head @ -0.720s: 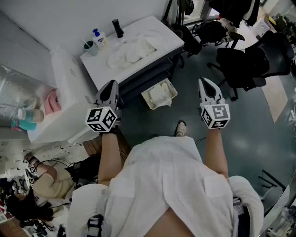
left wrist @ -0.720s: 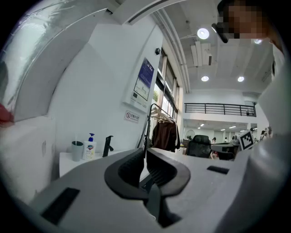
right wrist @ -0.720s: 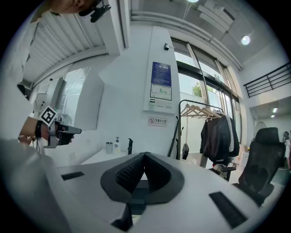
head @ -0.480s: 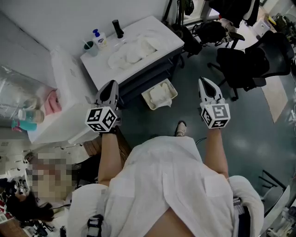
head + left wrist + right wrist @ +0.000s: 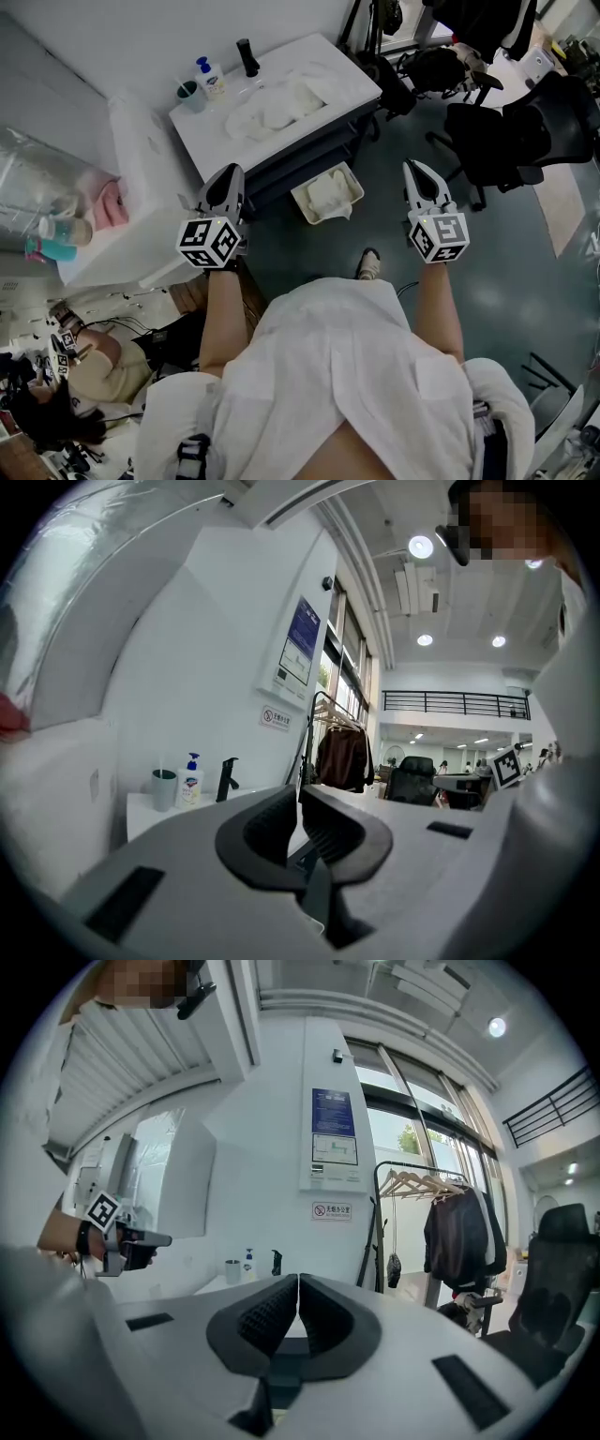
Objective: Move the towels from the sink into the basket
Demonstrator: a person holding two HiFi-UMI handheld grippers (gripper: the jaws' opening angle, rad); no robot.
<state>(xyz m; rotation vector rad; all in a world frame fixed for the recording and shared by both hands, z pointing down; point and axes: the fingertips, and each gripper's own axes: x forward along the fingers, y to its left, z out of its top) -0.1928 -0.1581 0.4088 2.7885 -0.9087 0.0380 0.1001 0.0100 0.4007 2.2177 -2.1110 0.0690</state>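
While the left gripper [image 5: 232, 173] hangs short of the counter [image 5: 204, 141], jaws together on nothing, white towels [image 5: 272, 108] lie heaped in the sink [image 5: 322, 79] beyond it, so most of the task is left, I judge. On the floor [image 5: 511, 281] below, the basket [image 5: 356, 187] holds what looks like one white towel [image 5: 328, 195] (folds too small to count). The right gripper [image 5: 413, 169], well clear, is likewise closed and empty.

Soap btl [image 5: 210, 78] beside cup [image 5: 188, 95]; office chair [image 5: 511, 141] on floor.
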